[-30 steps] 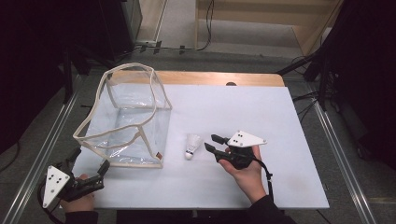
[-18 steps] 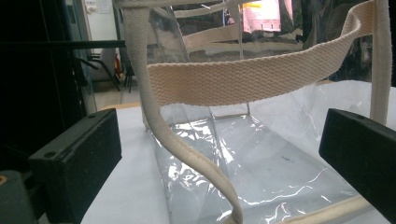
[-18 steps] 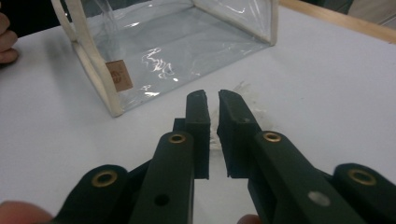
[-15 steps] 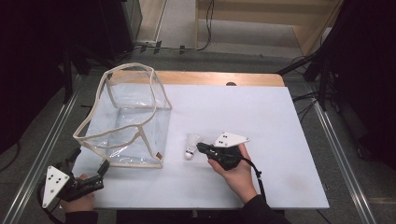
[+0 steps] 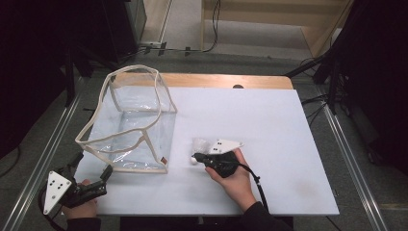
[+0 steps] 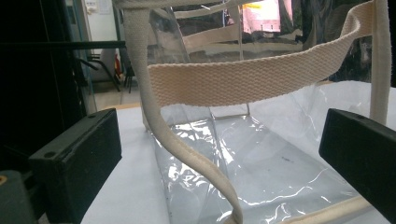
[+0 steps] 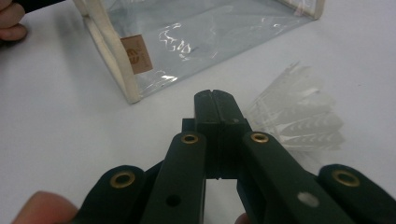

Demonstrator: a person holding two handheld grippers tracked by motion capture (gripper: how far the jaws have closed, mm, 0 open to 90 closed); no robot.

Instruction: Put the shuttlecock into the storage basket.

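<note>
Since your right gripper (image 7: 215, 100) has just snapped fully shut beside the shuttlecock (image 7: 299, 119), missing it, your wide-open left gripper (image 6: 219, 154) just faces the bag (image 5: 130, 120).

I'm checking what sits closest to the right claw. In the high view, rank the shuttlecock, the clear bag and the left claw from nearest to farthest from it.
1. The shuttlecock, right at the right claw's tips, on the white table.
2. The clear bag, to its left; its near corner is closest.
3. The left claw, far left at the table's near edge.
</note>
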